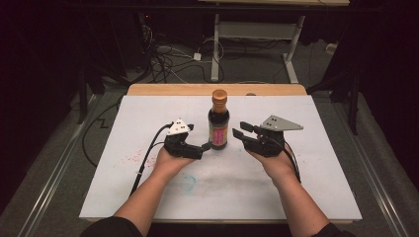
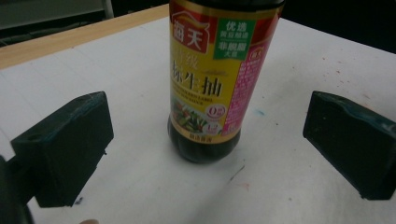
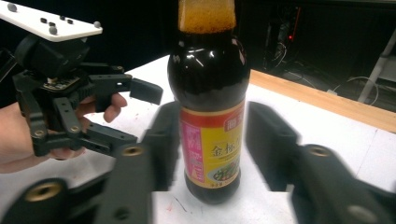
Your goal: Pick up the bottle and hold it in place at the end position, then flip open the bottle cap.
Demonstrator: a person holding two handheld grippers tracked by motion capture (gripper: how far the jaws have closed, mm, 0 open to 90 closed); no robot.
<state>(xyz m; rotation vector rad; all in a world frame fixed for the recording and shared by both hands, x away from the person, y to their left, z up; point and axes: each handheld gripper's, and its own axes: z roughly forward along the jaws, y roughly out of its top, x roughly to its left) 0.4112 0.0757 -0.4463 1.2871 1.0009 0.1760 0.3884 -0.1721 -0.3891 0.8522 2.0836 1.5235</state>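
A dark soy sauce bottle (image 1: 219, 123) with an orange cap and a yellow and red label stands upright in the middle of the white board (image 1: 148, 197). My left gripper (image 1: 198, 137) sits just left of it, open; in the left gripper view its wide-spread pads (image 2: 70, 144) frame the bottle (image 2: 208, 93), which stands a little ahead of them. My right gripper (image 1: 240, 129) is at the bottle's right side. In the right gripper view its blurred jaws flank the bottle (image 3: 210, 116) at label height, close to its sides, and I see no firm contact.
The board lies on a wooden table whose far edge (image 1: 217, 89) shows behind the bottle. Faint red and blue marks (image 1: 188, 182) stain the board. Beyond the table are cables (image 1: 163, 59) on the floor and a desk frame (image 1: 257, 29).
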